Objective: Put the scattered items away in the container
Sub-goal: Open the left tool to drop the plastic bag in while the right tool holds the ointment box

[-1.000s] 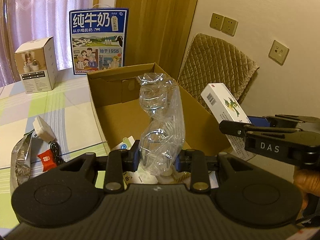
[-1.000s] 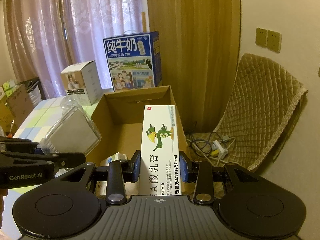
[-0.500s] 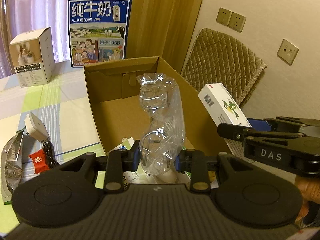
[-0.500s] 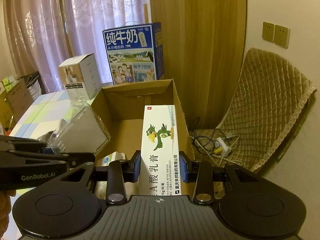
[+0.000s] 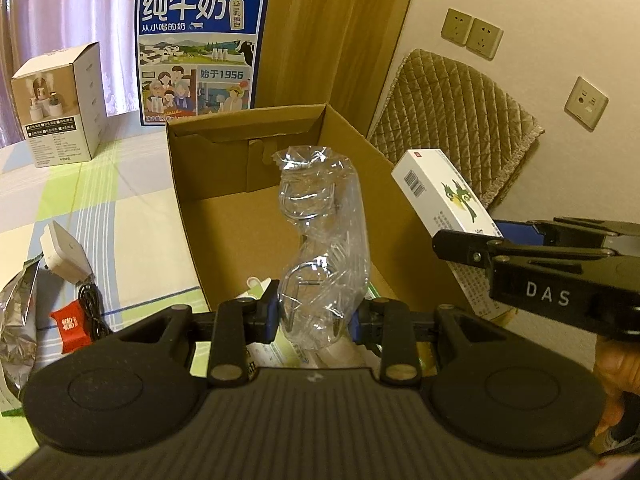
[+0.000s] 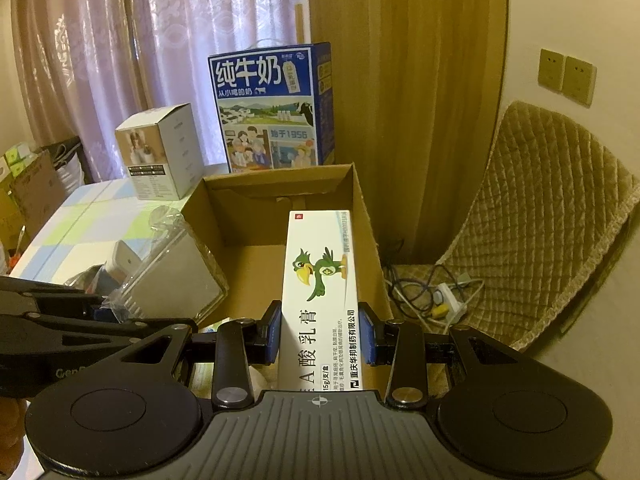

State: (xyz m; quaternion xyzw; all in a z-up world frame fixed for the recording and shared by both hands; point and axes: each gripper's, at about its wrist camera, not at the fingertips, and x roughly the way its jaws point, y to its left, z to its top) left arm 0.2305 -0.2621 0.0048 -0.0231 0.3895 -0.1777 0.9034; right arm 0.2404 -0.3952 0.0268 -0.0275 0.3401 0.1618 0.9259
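Observation:
My left gripper (image 5: pixel 316 316) is shut on a crumpled clear plastic package (image 5: pixel 324 240) that stands up between its pads, over the near part of the open cardboard box (image 5: pixel 188 200). My right gripper (image 6: pixel 320 336) is shut on a long white ointment box with a green parrot (image 6: pixel 320 272); it points into the same cardboard box (image 6: pixel 368 220) along its right wall. In the left wrist view the ointment box (image 5: pixel 440 196) sticks out of the right gripper above the box's right edge. The clear package (image 6: pixel 176 276) shows at the left of the right wrist view.
On the checked tablecloth left of the box lie a white charger (image 5: pixel 64 256) with a black cable, a red packet (image 5: pixel 70 324) and a silver foil bag (image 5: pixel 16 320). A blue milk carton (image 5: pixel 200 52) and a small white box (image 5: pixel 60 108) stand behind. Right is a quilted chair (image 6: pixel 552 220).
Both grippers have moved forward and slightly down toward the cardboard box, which now looks nearer. Each grip is unchanged.

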